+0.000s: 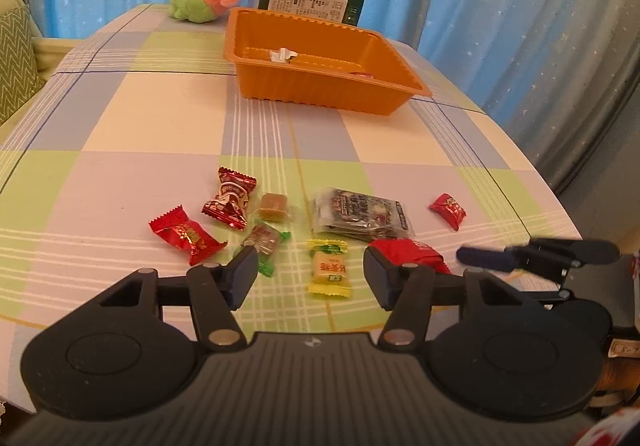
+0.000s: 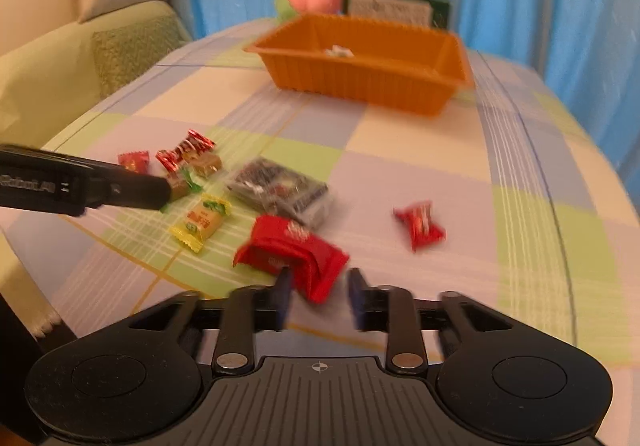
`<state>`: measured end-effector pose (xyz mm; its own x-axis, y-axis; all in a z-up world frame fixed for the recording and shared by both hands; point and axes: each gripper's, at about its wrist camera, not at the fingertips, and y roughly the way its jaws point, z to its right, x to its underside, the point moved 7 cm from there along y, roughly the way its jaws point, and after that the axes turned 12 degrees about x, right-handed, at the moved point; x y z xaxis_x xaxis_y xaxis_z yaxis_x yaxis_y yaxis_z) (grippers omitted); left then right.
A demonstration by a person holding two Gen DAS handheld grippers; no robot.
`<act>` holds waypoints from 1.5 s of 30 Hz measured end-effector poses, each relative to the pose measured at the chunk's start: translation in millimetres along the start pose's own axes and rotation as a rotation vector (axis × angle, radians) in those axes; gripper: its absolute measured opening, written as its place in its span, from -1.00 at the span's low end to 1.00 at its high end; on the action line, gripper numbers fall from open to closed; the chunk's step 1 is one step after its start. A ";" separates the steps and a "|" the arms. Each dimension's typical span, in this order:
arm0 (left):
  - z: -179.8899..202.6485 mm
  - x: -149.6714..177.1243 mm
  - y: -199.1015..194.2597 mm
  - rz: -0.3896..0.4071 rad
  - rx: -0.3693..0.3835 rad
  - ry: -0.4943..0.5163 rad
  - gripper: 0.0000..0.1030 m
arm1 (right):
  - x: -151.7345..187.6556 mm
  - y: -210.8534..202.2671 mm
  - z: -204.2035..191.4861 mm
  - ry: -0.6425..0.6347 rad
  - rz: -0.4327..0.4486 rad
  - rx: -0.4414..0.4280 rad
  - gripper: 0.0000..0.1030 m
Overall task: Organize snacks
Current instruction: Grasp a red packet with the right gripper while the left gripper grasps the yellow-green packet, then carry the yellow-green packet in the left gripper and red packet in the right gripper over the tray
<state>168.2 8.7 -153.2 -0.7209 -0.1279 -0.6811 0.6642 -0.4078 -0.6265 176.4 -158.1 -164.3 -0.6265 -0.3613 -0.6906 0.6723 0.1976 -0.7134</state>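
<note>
Table [image 1: 160,118]: checked cloth, snacks scattered along the near edge.
Orange tray [image 1: 320,90]: far side, well apart from the pile.
Left gripper [image 1: 310,276]: jaws spread and gripping nothing; yellow candy [image 1: 329,271] lies on the cloth between them.
Right gripper [image 2: 320,296]: jaws parted, blurred; the near end of the red packet [image 2: 288,250] sits between them, but whether the pads press it I cannot tell.
Small red candy [image 2: 420,224]: alone, off to the right.
</note>
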 end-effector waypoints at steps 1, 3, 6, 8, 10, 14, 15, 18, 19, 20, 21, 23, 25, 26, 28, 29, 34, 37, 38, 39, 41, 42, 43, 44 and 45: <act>-0.4 -0.3 0.6 0.001 0.000 -0.001 0.06 | -2.5 -2.0 -1.3 -0.019 0.022 -0.012 0.11; -1.5 -0.8 0.9 0.004 -0.001 -0.004 0.06 | -6.9 -2.0 -6.2 -0.060 0.045 -0.042 0.12; -5.1 -0.4 1.9 0.003 -0.005 -0.012 0.06 | -12.0 7.0 -15.4 -0.151 0.046 -0.073 0.11; -6.6 1.1 3.1 -0.002 -0.004 -0.017 0.06 | -13.4 16.8 -19.7 -0.201 0.031 -0.089 0.11; -7.5 2.1 4.5 -0.005 -0.005 -0.018 0.06 | -14.1 26.6 -23.3 -0.226 0.012 -0.113 0.11; -6.8 1.5 5.8 -0.005 0.000 -0.012 0.05 | -15.1 36.0 -24.0 -0.155 -0.028 -0.184 -0.33; -6.2 1.5 6.3 -0.006 0.003 -0.010 0.04 | -14.3 34.9 -24.4 -0.149 -0.031 -0.180 -0.41; -0.9 2.5 10.7 -0.019 0.015 0.011 -0.03 | -12.4 29.4 -19.1 -0.103 -0.049 -0.167 -0.46; 1.6 3.4 12.3 -0.024 0.019 0.022 -0.09 | -11.2 26.0 -14.6 -0.075 -0.052 -0.161 -0.47; 4.1 4.1 14.8 -0.031 0.023 0.030 -0.11 | -10.7 23.3 -9.4 -0.047 -0.050 -0.145 -0.47; 6.2 4.7 17.4 -0.037 0.025 0.037 -0.15 | -10.6 20.9 -4.0 -0.021 -0.046 -0.128 -0.48; 10.2 5.5 24.2 -0.049 0.025 0.052 -0.22 | -11.9 19.4 7.9 0.037 -0.038 -0.093 -0.48; 13.8 6.0 31.5 -0.057 0.013 0.072 -0.26 | -13.7 19.6 19.1 0.078 -0.032 -0.060 -0.48; 15.6 7.0 35.6 -0.064 0.002 0.086 -0.27 | -14.3 20.3 23.1 0.093 -0.031 -0.048 -0.48; 18.1 8.8 43.0 -0.078 -0.023 0.119 -0.39 | -15.5 21.1 31.3 0.126 -0.030 -0.034 -0.48; 18.6 10.0 46.5 -0.086 -0.039 0.134 -0.42 | -15.6 20.5 33.8 0.140 -0.030 -0.030 -0.48; 18.2 13.4 52.3 -0.092 -0.077 0.169 -0.60 | -15.3 21.1 39.4 0.171 -0.030 -0.027 -0.48; 17.8 12.5 50.4 -0.087 -0.082 0.165 -0.65 | -16.3 19.8 37.7 0.173 -0.019 -0.029 -0.48; 17.7 11.9 49.1 -0.084 -0.082 0.161 -0.65 | -17.4 18.9 37.4 0.175 -0.013 -0.028 -0.48; 17.8 10.4 47.7 -0.078 -0.077 0.154 -0.65 | -18.6 18.4 37.3 0.177 -0.007 -0.027 -0.48; 17.9 6.5 44.5 -0.067 -0.069 0.137 -0.65 | -21.2 16.6 38.0 0.187 0.004 -0.028 -0.48; 18.8 4.1 42.6 -0.060 -0.067 0.134 -0.65 | -23.4 16.3 37.8 0.192 0.008 -0.030 -0.48; 20.2 1.2 40.4 -0.051 -0.066 0.134 -0.65 | -25.0 15.8 37.8 0.198 0.011 -0.030 -0.48; 21.9 -2.4 38.5 -0.042 -0.065 0.134 -0.65 | -26.7 15.0 38.1 0.205 0.015 -0.031 -0.48; 23.3 -6.0 36.9 -0.035 -0.061 0.131 -0.65 | -29.0 14.4 38.6 0.212 0.020 -0.031 -0.48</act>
<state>192.4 -26.7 -163.4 -0.7143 0.0065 -0.6998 0.6529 -0.3538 -0.6697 219.4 -179.9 -149.9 -0.6846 -0.1576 -0.7116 0.6749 0.2318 -0.7006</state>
